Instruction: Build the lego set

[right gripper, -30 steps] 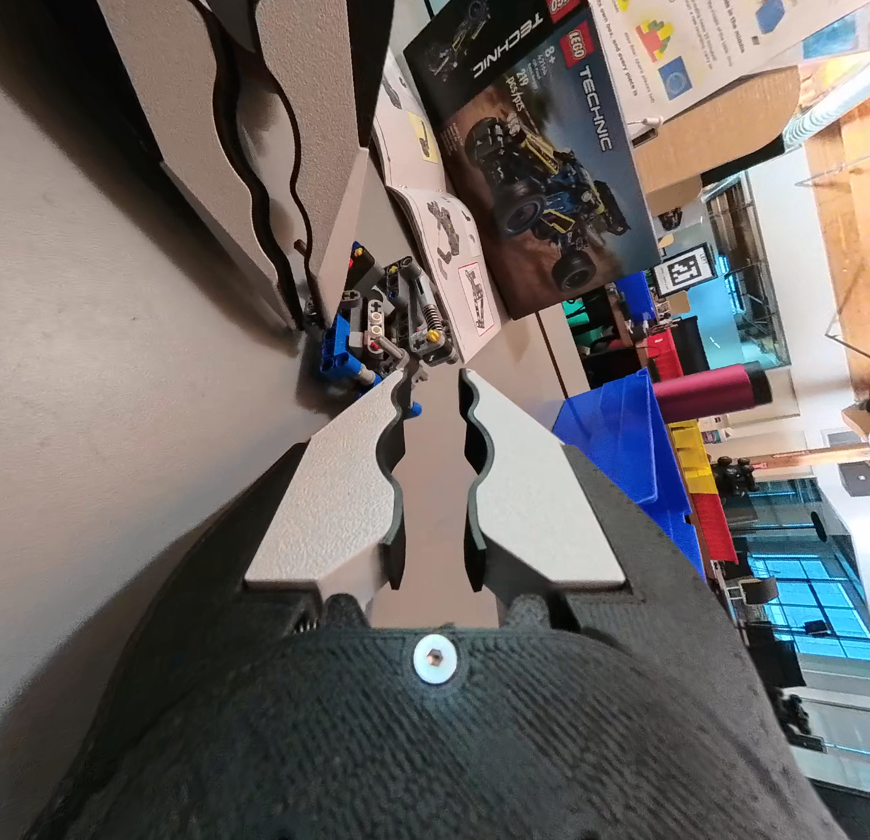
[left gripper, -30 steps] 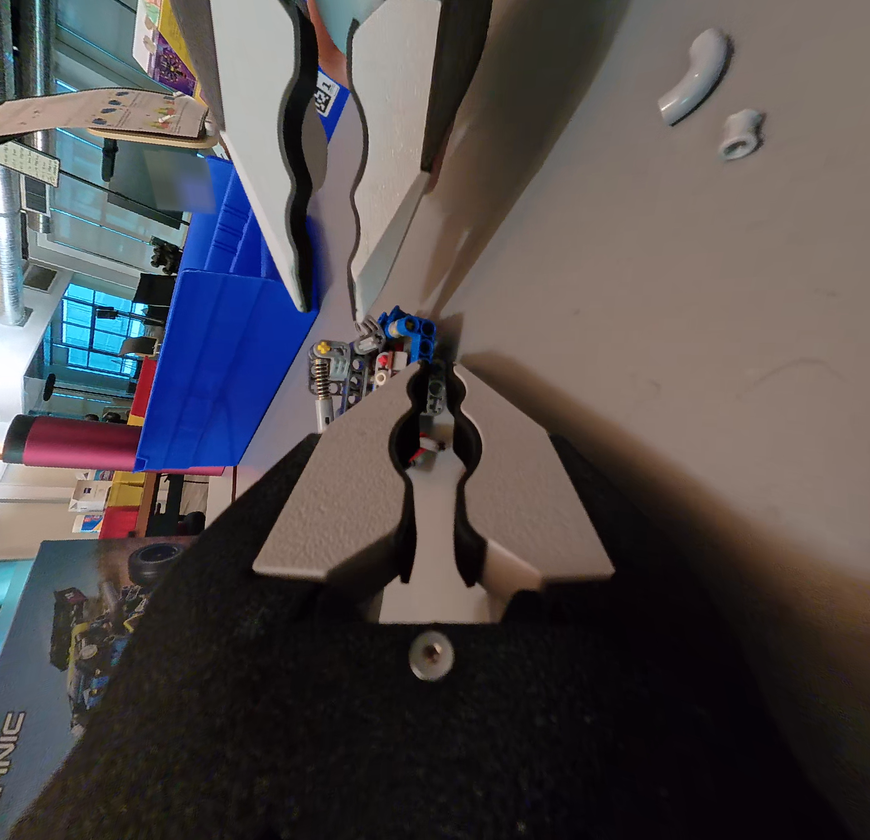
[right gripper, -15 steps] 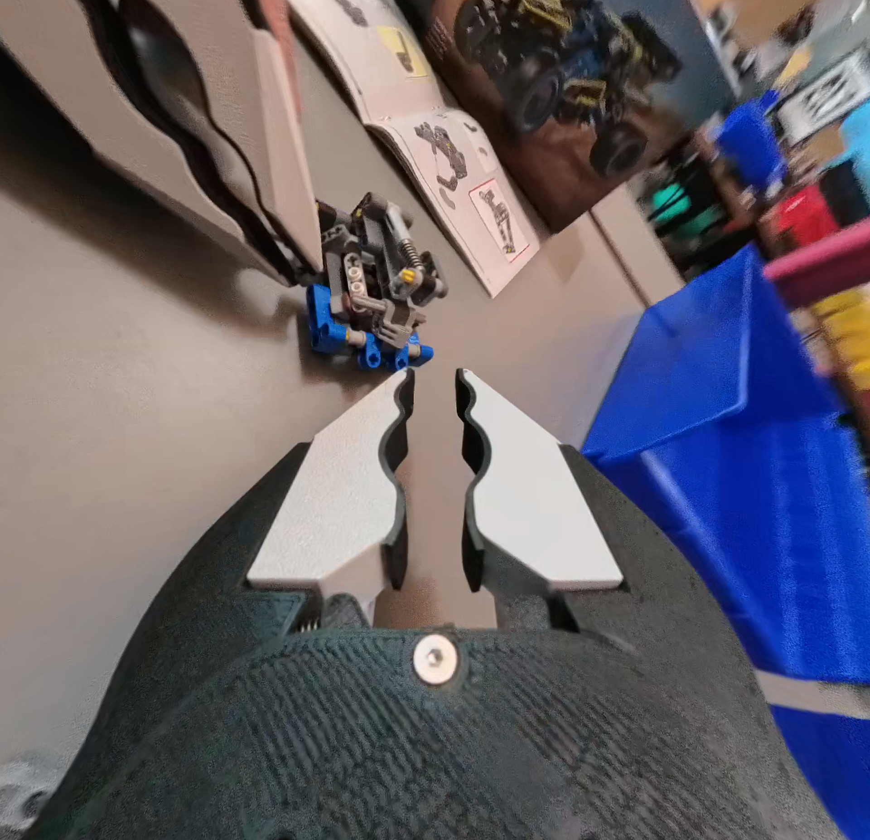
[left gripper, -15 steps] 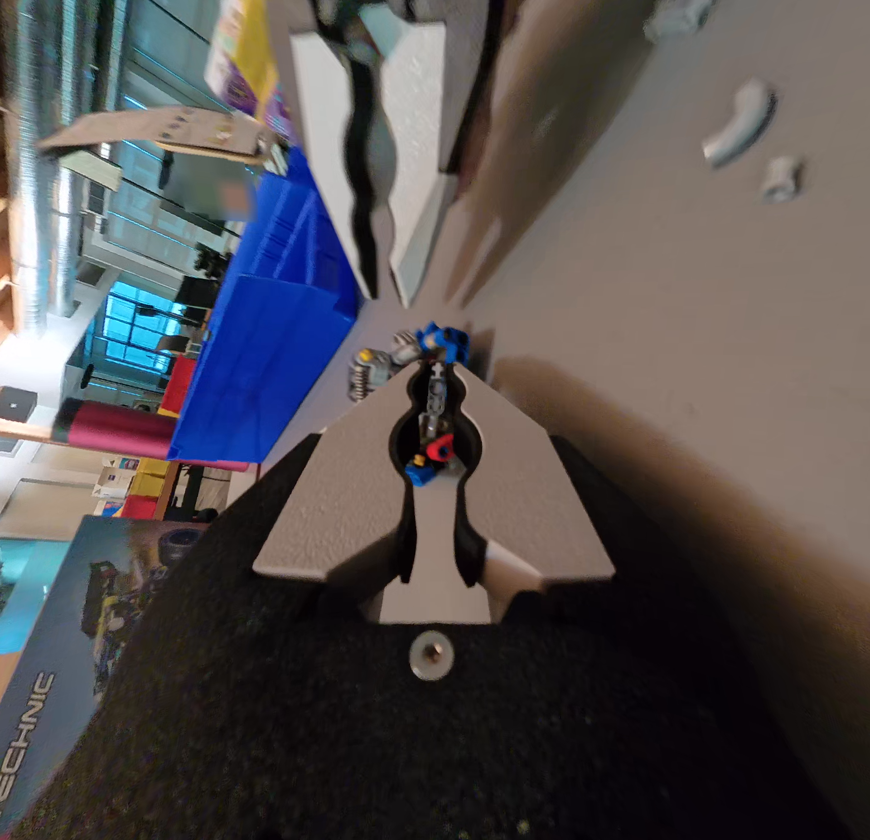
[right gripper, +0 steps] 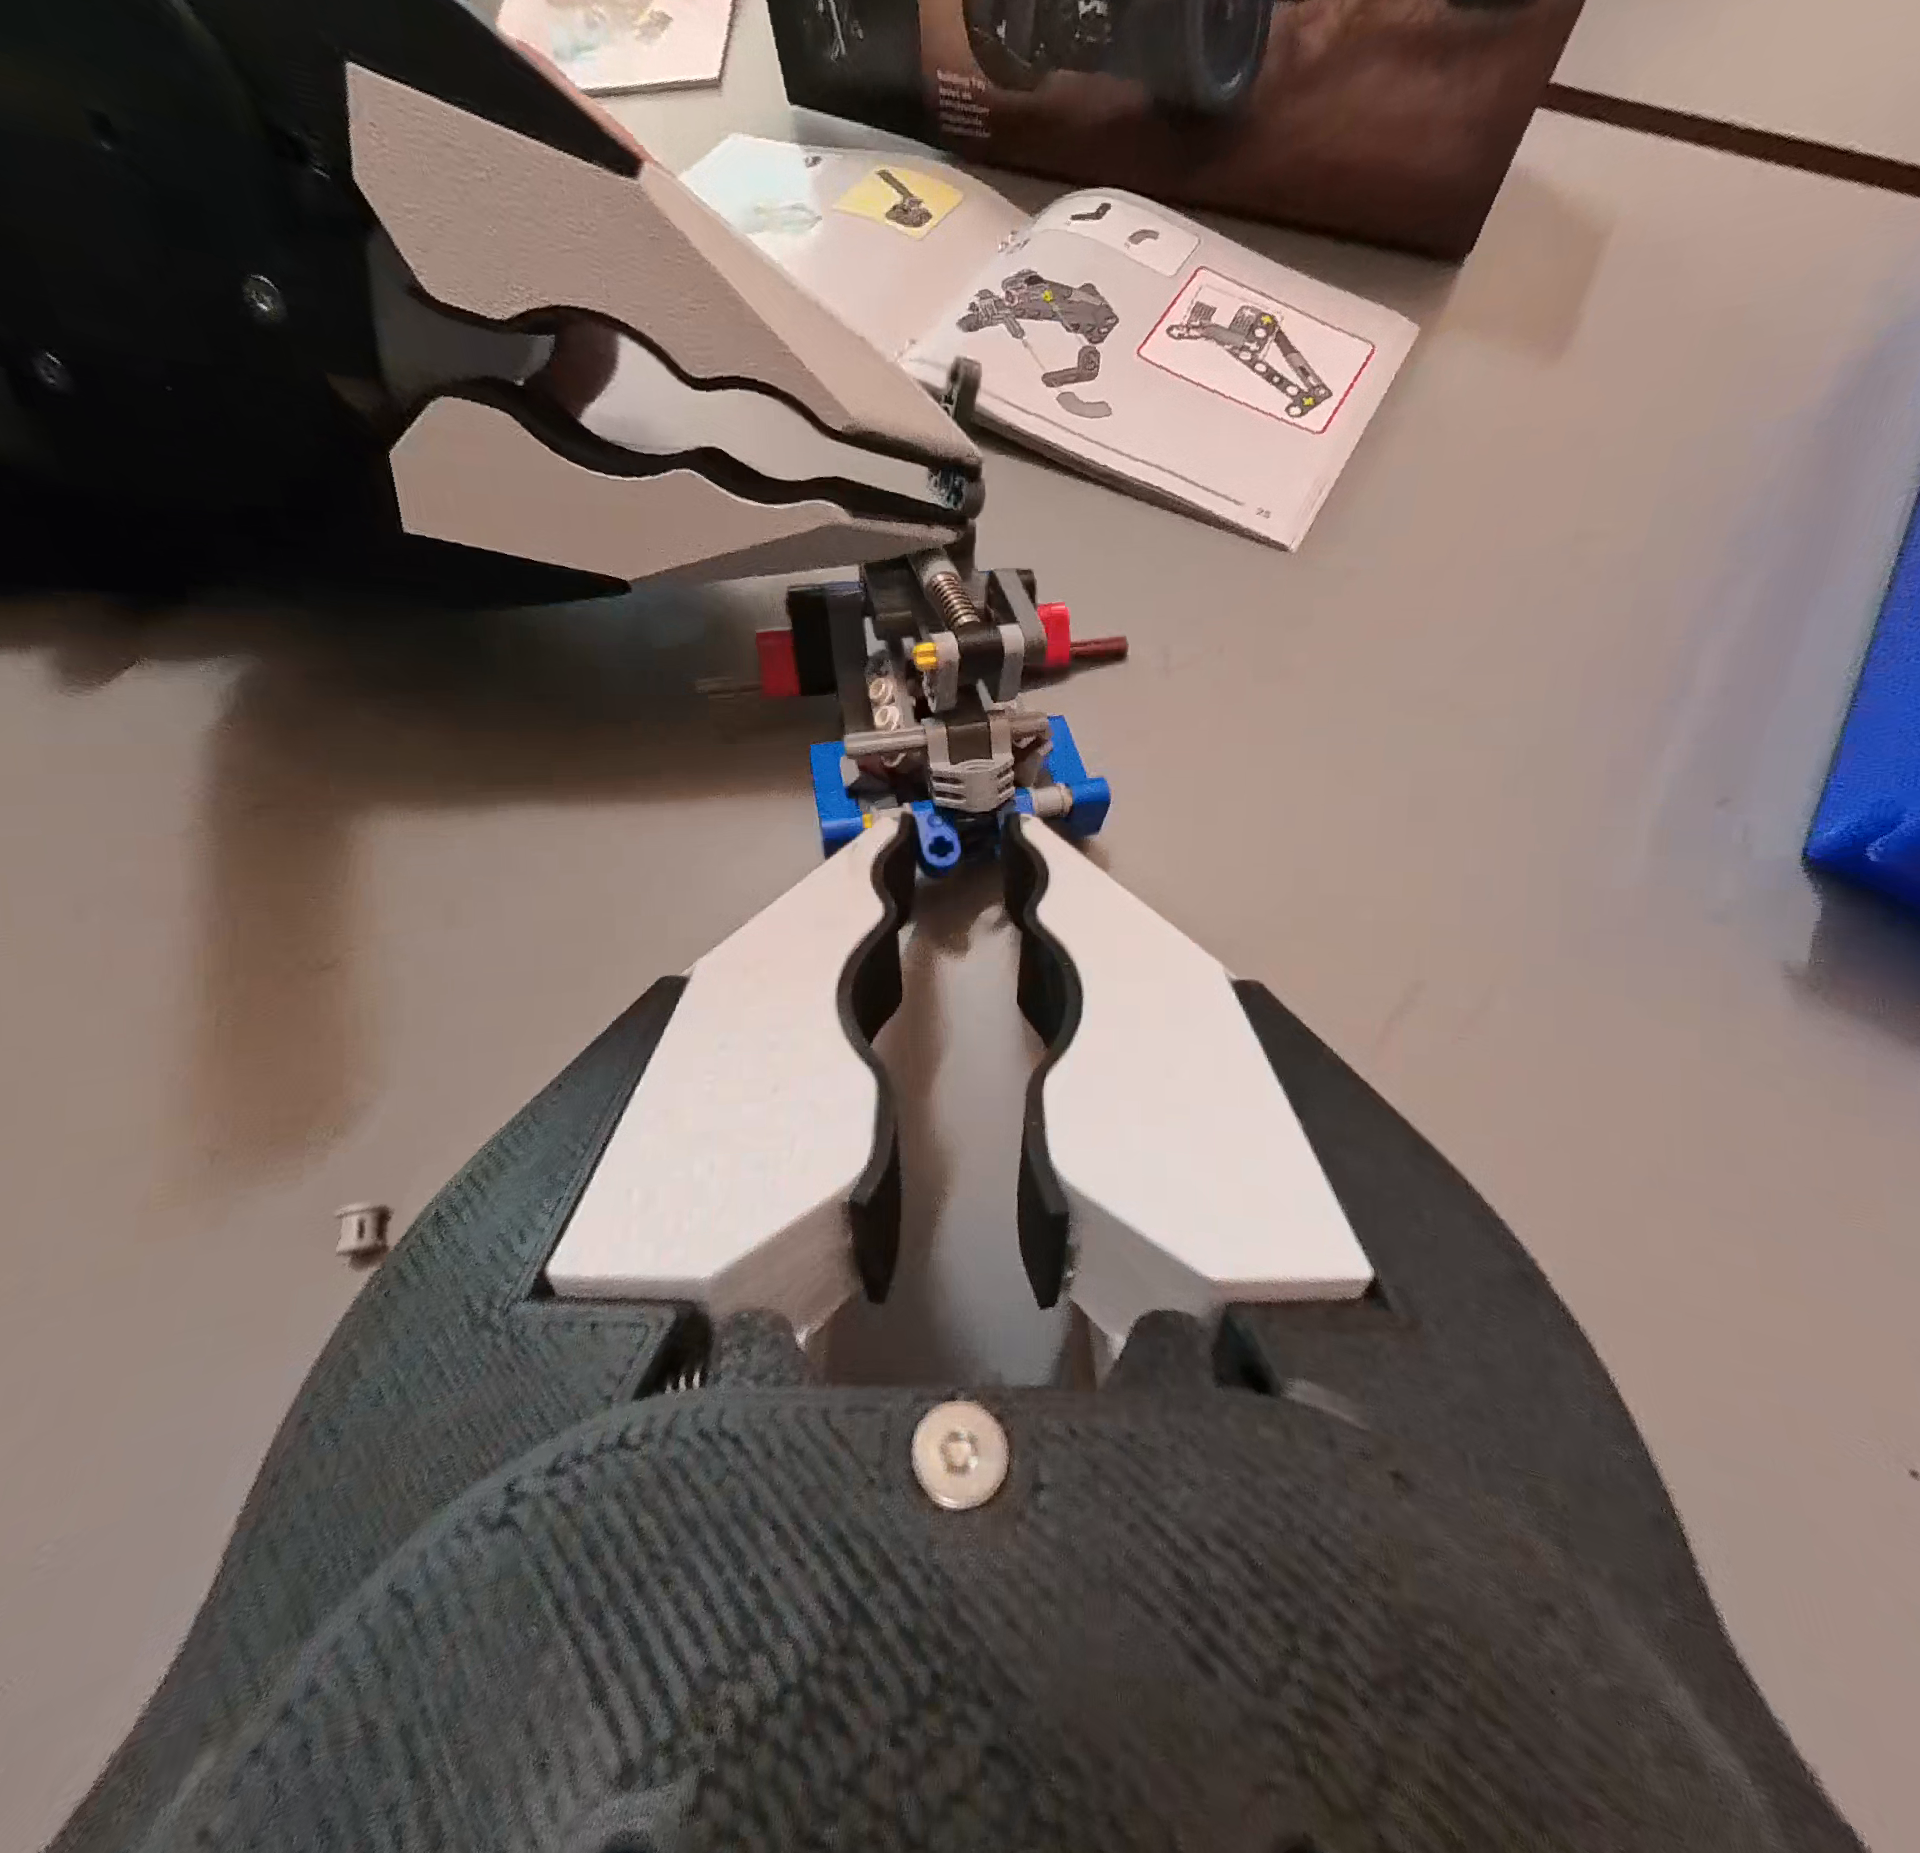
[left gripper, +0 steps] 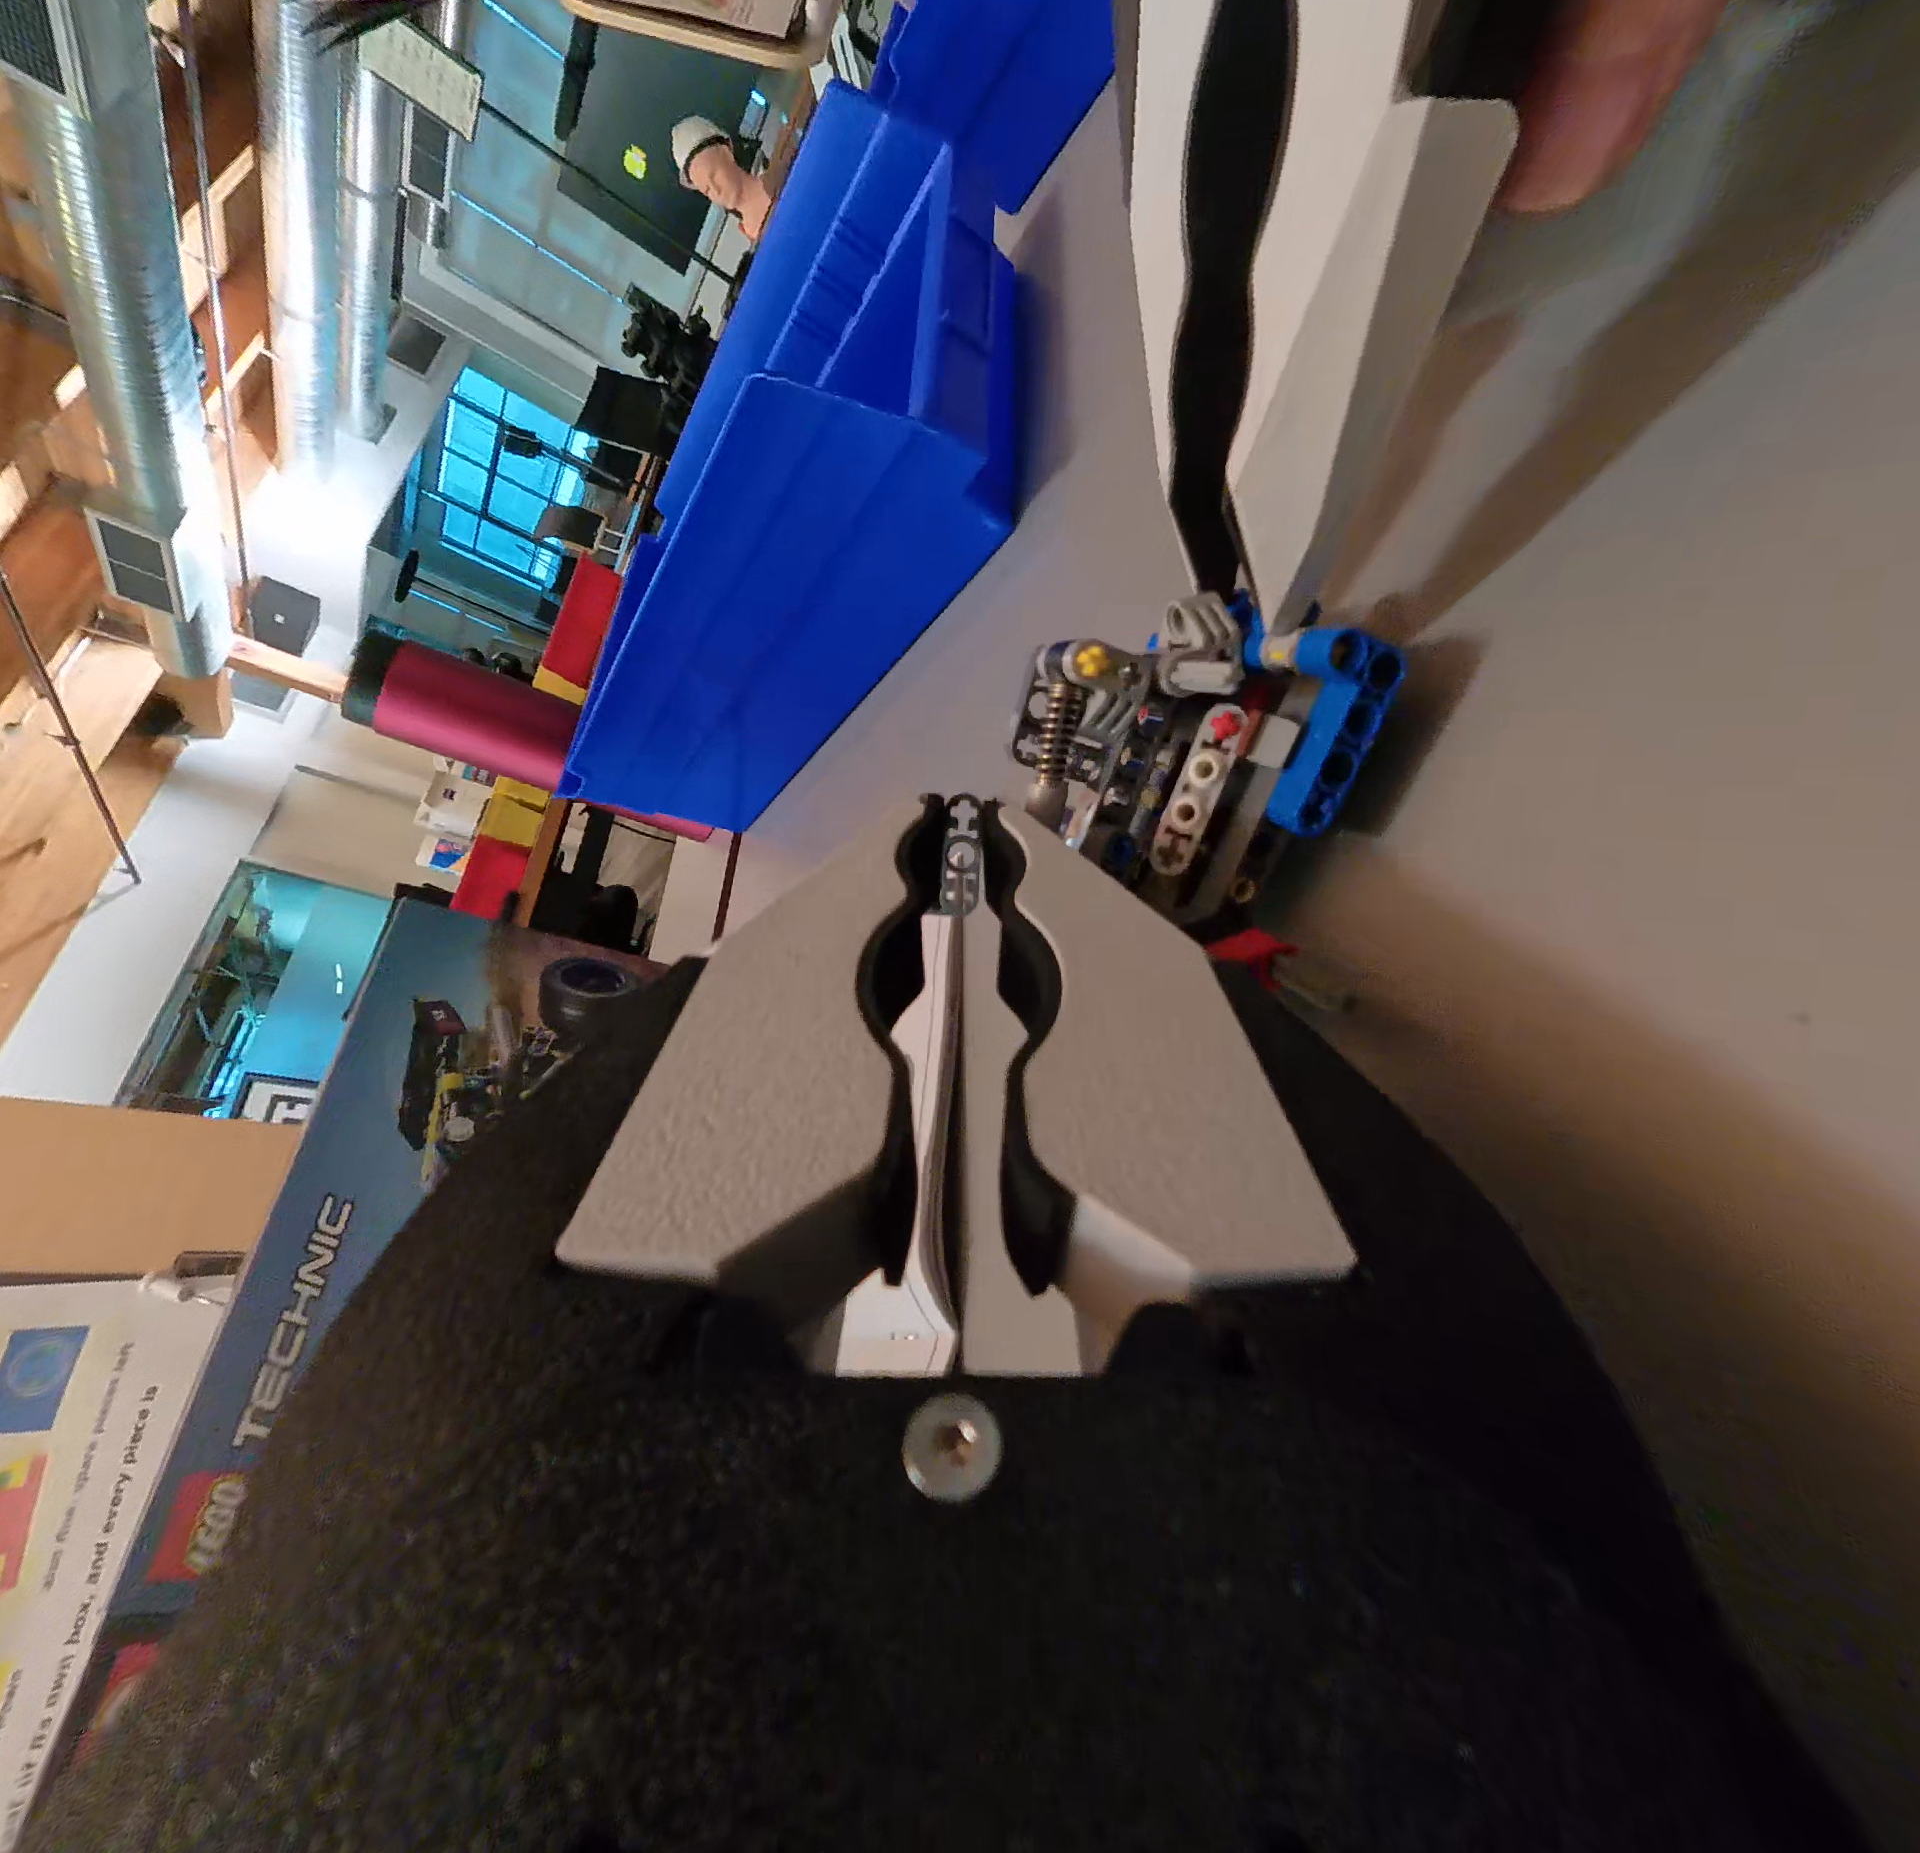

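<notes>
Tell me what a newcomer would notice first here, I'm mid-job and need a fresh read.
First, the small brick-built assembly of blue, grey and black pieces with a metal spring, standing mid-table between both grippers. The left gripper pinches a thin dark grey beam at its tips just above the assembly's far end, while the right gripper has its tips at the blue end. Behind lie an open instruction booklet and a blue bin.

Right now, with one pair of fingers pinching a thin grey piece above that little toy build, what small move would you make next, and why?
Probably lower the left gripper a little, easing its thin grey beam toward the model. The beam hangs just above the model's top in the right view, not seated on it. The right gripper already has its fingers either side of the blue end, seemingly steadying it on the table.
</notes>
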Demonstrator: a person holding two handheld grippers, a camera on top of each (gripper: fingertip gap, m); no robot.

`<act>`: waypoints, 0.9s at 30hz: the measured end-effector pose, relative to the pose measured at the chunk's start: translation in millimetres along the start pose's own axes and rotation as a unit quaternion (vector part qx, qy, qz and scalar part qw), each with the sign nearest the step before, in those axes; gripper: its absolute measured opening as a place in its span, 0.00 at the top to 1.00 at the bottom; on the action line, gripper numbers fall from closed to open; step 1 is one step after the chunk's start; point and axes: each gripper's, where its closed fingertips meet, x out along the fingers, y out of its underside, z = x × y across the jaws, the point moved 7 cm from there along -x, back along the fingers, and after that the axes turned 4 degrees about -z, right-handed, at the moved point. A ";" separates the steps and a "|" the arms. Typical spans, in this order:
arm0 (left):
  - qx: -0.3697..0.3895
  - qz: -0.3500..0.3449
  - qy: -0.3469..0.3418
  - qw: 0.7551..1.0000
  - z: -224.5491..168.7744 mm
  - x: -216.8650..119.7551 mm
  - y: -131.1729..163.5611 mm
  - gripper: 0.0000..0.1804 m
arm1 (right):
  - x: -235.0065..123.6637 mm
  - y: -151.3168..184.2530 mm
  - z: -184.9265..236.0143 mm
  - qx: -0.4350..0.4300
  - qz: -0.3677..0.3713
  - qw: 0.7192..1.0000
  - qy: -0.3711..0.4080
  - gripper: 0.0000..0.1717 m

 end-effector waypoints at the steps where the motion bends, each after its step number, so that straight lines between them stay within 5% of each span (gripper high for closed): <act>1: -0.005 -0.004 0.001 1.000 -0.2 -0.4 -0.1 0.98 | 0.5 -1.3 0.8 -0.006 -0.003 1.000 0.003 0.92; 10: -0.005 -0.007 -0.006 1.000 -1.3 -3.0 1.2 0.98 | 1.5 -6.4 1.2 -0.099 -0.019 0.994 0.046 0.95; 27: -0.001 -0.013 -0.008 1.000 -2.9 -4.1 0.8 0.98 | 5.5 -12.6 -11.9 -0.111 -0.046 0.993 -0.017 0.94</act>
